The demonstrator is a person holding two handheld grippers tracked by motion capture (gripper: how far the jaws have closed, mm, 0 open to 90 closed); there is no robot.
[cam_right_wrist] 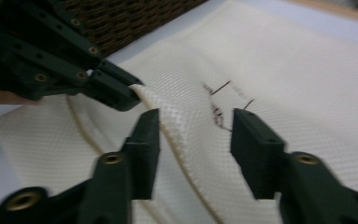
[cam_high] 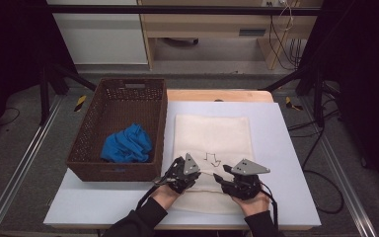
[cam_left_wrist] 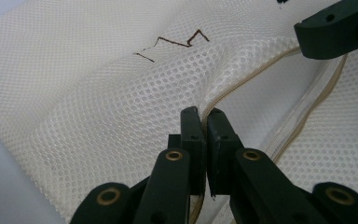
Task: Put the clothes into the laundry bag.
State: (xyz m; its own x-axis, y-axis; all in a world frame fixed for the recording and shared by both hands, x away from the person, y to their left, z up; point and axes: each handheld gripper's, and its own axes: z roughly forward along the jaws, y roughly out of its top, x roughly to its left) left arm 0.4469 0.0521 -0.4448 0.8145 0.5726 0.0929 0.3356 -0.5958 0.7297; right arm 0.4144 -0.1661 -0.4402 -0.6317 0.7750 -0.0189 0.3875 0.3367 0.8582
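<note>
A cream mesh bag (cam_high: pixel 212 138) with a brown scribble lies flat on the white board. My left gripper (cam_high: pixel 199 175) is shut on the bag's seamed edge, and in the left gripper view its jaws (cam_left_wrist: pixel 204 119) pinch a raised fold of mesh (cam_left_wrist: pixel 121 107). My right gripper (cam_high: pixel 219 177) sits just right of it, open. In the right gripper view its jaws (cam_right_wrist: pixel 195 135) straddle the lifted ridge of mesh (cam_right_wrist: pixel 182 116) without pressing on it. The left gripper (cam_right_wrist: pixel 133 92) holds the same ridge just beyond.
A brown wicker basket (cam_high: pixel 109 106) stands left of the bag, with a crumpled blue cloth (cam_high: pixel 127 144) inside. The white board (cam_high: pixel 286 163) has bare room right of the bag. The person's hands and dark sleeves enter from the bottom edge.
</note>
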